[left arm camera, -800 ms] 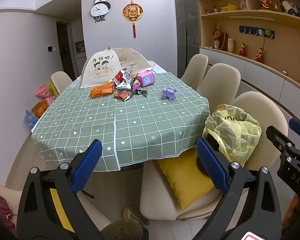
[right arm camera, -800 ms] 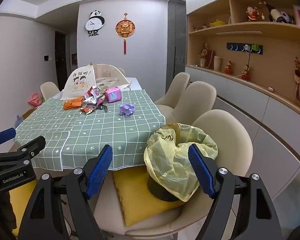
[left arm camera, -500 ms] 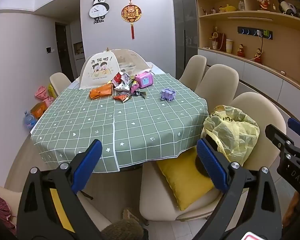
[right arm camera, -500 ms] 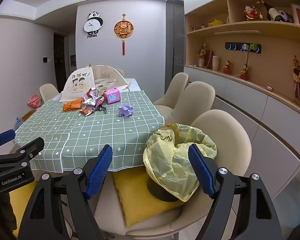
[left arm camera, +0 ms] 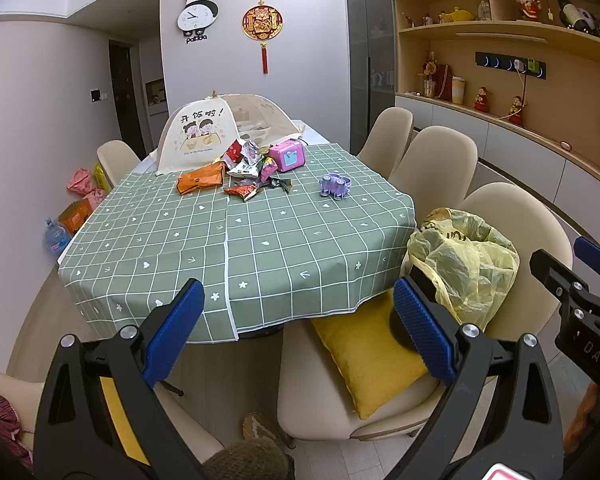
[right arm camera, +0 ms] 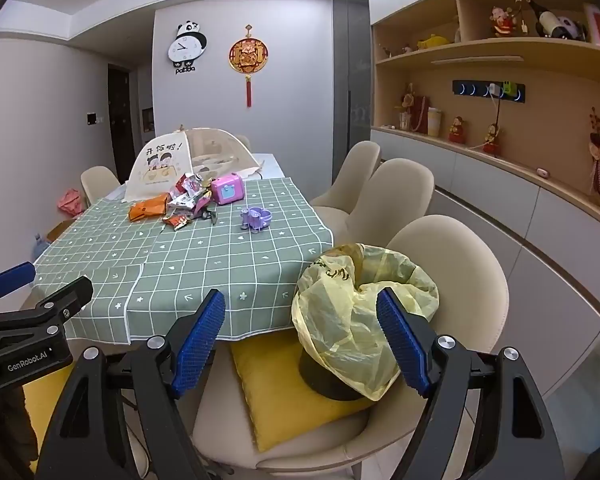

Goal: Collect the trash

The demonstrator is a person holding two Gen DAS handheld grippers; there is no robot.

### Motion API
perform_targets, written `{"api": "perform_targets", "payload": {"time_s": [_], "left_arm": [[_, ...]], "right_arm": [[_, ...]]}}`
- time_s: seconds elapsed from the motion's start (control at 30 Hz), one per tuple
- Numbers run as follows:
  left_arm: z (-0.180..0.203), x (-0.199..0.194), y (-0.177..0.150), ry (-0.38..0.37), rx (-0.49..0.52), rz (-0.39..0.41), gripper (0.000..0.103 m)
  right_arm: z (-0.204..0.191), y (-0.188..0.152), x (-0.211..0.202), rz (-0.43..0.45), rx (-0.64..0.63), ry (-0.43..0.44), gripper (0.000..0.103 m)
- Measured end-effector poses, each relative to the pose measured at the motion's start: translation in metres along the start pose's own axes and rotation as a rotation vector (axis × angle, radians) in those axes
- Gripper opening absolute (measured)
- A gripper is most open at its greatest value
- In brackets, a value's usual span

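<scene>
A pile of snack wrappers lies at the far side of the table with the green checked cloth, beside an orange packet. A bin lined with a yellow bag stands on a yellow cushion on the near chair. My left gripper is open and empty, short of the table's near edge. My right gripper is open and empty, in front of the bin.
A pink toy box and a purple toy sit near the wrappers. A mesh food cover stands at the back. Beige chairs line the table's right side. A cabinet runs along the right wall.
Both grippers have drifted slightly; the view of the table and bin shifts a little. Both stay open and empty.
</scene>
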State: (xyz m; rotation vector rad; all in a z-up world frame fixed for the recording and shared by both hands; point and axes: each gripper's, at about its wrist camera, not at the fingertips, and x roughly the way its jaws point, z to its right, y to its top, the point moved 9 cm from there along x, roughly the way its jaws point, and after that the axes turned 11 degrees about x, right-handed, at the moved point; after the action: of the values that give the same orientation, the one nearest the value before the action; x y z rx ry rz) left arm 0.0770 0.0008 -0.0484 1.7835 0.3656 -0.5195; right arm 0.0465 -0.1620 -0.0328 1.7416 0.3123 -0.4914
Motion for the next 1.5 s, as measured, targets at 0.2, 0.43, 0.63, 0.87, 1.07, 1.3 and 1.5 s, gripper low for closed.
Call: {"api": "perform_targets", "payload": {"time_s": [0.2, 0.43, 0.63, 0.87, 1.07, 1.3, 1.5], "left_arm": [[0.0014, 0.0009, 0.0019, -0.007, 0.004, -0.001, 0.091], [0.0026, 0.0011, 0.0022, -0.007, 0.006, 0.0, 0.091], [0.0021, 0.001, 0.0023, -0.007, 0.006, 0.0, 0.091], [0.0024, 0.0004, 0.003, -0.006, 0.005, 0.003, 0.091], [0.002, 0.0, 0.0035, -0.007, 0.003, 0.004, 0.091], [0.002, -0.0001, 0.0037, -0.006, 0.003, 0.004, 0.091], [0.002, -0.0001, 0.0042, -0.005, 0.003, 0.006, 0.091]], "right_arm": [[-0.0008, 0.0002, 0.0011, -0.001, 0.003, -0.002, 0.074], [0.0002, -0.001, 0.0021, -0.002, 0.005, -0.002, 0.074], [0.0027, -0.0004, 0.0028, -0.004, 0.009, -0.003, 0.074], [0.0049, 0.0004, 0.0034, -0.004, 0.013, 0.0, 0.074], [0.0048, 0.0006, 0.0033, -0.001, 0.006, 0.0, 0.074], [0.0048, 0.0007, 0.0033, 0.0, 0.008, 0.0, 0.074], [0.0048, 0.0009, 0.0033, 0.0, 0.007, 0.001, 0.074]]}}
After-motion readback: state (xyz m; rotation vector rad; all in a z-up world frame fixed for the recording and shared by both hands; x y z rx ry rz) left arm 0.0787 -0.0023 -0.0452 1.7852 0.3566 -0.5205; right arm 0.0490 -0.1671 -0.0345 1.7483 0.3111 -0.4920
